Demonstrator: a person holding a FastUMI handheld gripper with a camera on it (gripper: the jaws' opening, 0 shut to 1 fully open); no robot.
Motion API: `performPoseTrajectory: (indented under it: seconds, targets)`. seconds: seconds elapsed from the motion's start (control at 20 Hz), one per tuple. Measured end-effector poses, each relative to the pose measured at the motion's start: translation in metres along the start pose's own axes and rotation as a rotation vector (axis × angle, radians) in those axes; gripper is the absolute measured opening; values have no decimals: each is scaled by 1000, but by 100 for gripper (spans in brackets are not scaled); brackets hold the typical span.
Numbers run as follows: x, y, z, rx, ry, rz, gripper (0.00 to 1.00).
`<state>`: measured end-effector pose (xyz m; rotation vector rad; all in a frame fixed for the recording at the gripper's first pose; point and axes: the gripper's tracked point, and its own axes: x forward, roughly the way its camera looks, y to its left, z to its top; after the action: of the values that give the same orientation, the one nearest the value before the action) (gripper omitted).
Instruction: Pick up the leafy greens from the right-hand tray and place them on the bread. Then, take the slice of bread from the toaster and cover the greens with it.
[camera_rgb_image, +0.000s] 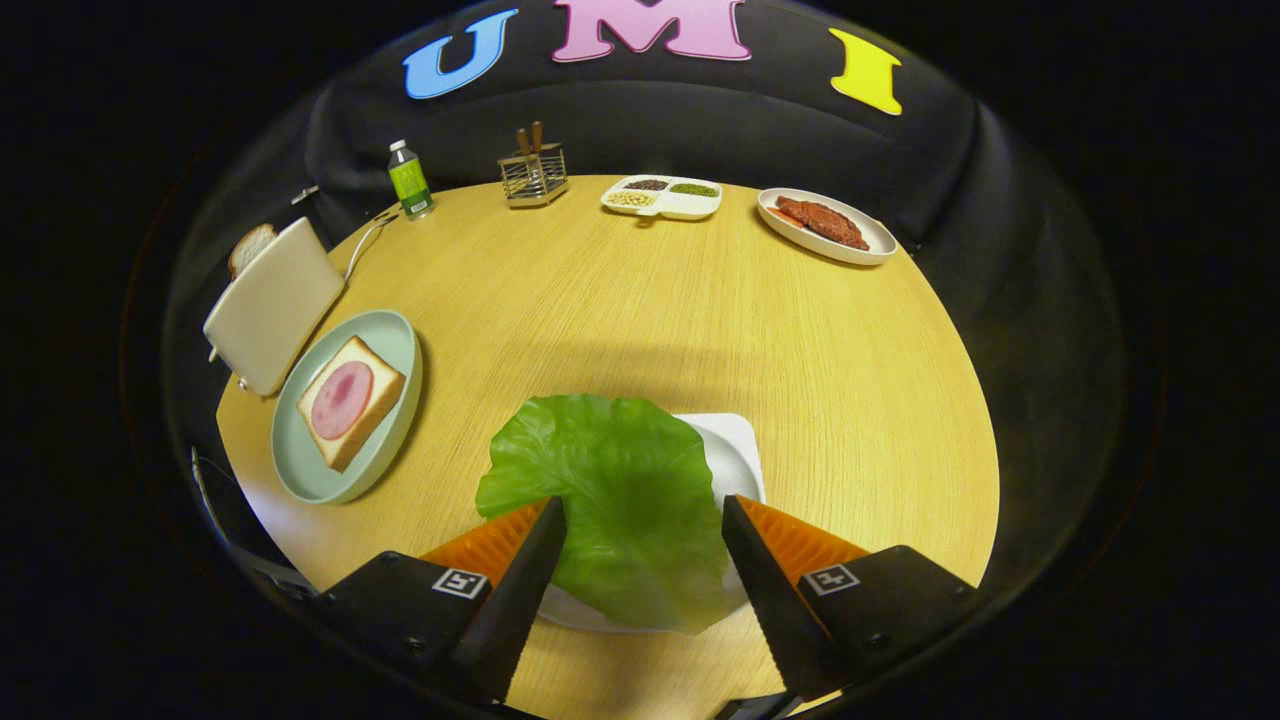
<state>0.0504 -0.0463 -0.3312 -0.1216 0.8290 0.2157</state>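
My tongs stand apart, straddling a broad, crinkled green leaf on a glossy white tray; the wood-grain table spreads beyond.

The leafy greens hide most of the white tray; the toaster hides the bread slice's lower part.

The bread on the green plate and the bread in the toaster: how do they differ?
The bread on the green plate lies flat and shows whole; the bread in the toaster stands upright, with just its top showing above the toaster. The plate slice carries a round pink slice of ham; the toaster slice is bare. Both are pale with a brown crust. The gripper is open around the leafy green.
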Motion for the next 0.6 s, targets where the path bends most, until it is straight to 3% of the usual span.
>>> performPoseTrajectory:
  seconds: [0.2,0.45,0.5,0.55,0.6]
  targets:
    - [2,3,-9,-22,37,25,75]
    - [3,3,-11,-19,66,26,69]
    - [3,3,-11,-16,68,23,61]
    - [3,2,-11,-16,69,20,41]
    - [3,1,-11,-13,68,13,35]
